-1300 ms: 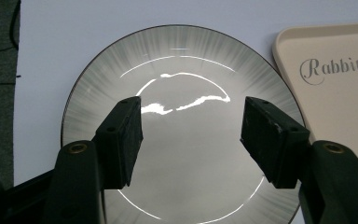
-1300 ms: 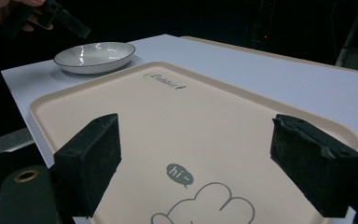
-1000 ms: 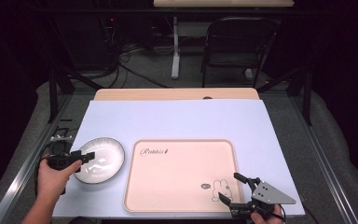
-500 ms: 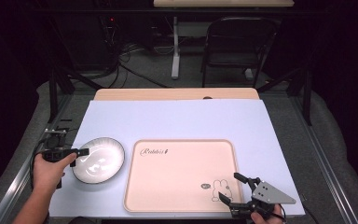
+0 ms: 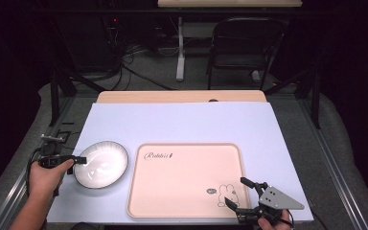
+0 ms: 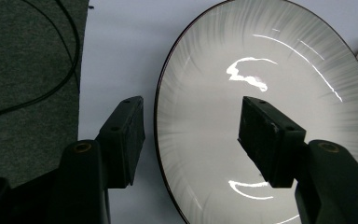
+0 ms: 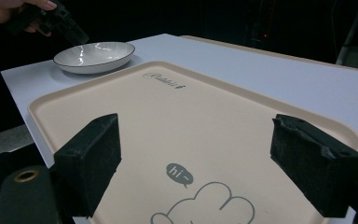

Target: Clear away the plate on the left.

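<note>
Plate (image 5: 101, 164): on tabletop (image 5: 182, 122), just left of tray (image 5: 187, 179); far rim cut off in left gripper view.
Left tongs (image 5: 80, 160): open, straddling plate's left rim.
Right tongs (image 5: 239, 192): open, over tray's rabbit corner; hand mostly cropped.

A dark room, a folding chair (image 5: 247, 48) behind the table (image 5: 182, 122)

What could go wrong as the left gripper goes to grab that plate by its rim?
The left gripper is open, its jaws straddling the plate's near rim. The rim is thin and glossy, so a shallow pinch might slip or tip the plate. The plate also sits close beside the tray; pushing rather than lifting could knock it against the tray's edge. The right gripper hovers open over the tray's corner, possibly in the way.
</note>
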Available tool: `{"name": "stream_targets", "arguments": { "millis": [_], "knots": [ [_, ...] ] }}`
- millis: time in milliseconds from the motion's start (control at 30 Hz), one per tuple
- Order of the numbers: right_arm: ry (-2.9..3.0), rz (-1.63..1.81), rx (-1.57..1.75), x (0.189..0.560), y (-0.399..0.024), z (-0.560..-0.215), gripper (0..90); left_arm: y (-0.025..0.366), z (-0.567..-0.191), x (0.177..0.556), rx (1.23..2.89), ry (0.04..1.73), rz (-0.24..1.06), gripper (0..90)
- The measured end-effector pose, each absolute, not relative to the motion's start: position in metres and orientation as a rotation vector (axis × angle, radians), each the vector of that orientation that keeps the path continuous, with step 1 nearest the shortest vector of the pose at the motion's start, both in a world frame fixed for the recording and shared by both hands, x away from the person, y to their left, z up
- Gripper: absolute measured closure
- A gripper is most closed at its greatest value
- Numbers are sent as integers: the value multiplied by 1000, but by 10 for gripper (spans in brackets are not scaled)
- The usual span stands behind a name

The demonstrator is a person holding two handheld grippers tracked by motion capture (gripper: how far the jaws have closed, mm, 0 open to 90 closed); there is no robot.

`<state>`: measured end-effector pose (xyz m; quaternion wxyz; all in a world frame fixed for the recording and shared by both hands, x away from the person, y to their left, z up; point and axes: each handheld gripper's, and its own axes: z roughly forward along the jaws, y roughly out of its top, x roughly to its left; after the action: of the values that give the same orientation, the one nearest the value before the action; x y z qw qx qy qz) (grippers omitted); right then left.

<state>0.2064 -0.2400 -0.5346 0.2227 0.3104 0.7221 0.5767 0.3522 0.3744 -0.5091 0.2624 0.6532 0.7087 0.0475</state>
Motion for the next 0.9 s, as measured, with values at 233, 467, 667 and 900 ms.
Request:
{"name": "stream_targets", "arguments": {
  "millis": [233,467,667,900],
  "knots": [
    [1994,1594,859,206,-240,-535,154,377,-513,349,1750,1931,79,412],
    [1995,1593,857,206,-240,-535,154,380,-517,347,1745,1940,38,419],
    [1995,1594,856,206,-240,-535,154,381,-521,346,1724,1942,9,428],
    [1995,1593,857,206,-240,-535,154,378,-526,347,1721,1944,-18,441]
  ]
}}
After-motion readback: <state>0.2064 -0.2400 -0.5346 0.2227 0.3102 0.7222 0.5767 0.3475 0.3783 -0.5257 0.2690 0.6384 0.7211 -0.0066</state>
